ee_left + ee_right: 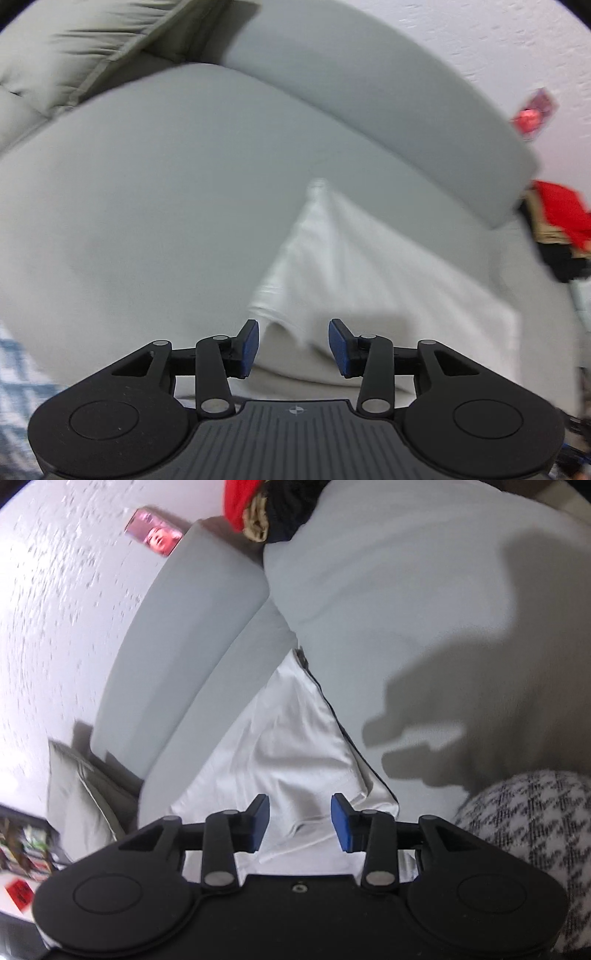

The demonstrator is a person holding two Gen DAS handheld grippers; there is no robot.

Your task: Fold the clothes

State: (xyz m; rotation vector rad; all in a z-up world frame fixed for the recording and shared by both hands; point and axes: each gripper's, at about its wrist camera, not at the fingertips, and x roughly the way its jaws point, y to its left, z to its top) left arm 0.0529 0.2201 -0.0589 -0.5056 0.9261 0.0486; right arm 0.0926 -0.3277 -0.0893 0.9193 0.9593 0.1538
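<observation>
A white garment (354,266) lies spread on a grey sofa seat (147,192), partly folded with a long creased edge. My left gripper (293,347) is open and empty, just above the garment's near edge. In the right wrist view the same white garment (288,746) lies along the seat beside the backrest. My right gripper (300,823) is open and empty, hovering over the garment's near corner. Both pairs of blue pads stand well apart.
A pile of red and dark clothes (557,229) sits at the sofa's far end, also in the right wrist view (266,506). A grey backrest (369,92) runs along the white wall. A beige cushion (81,790) and a houndstooth fabric (528,842) lie nearby.
</observation>
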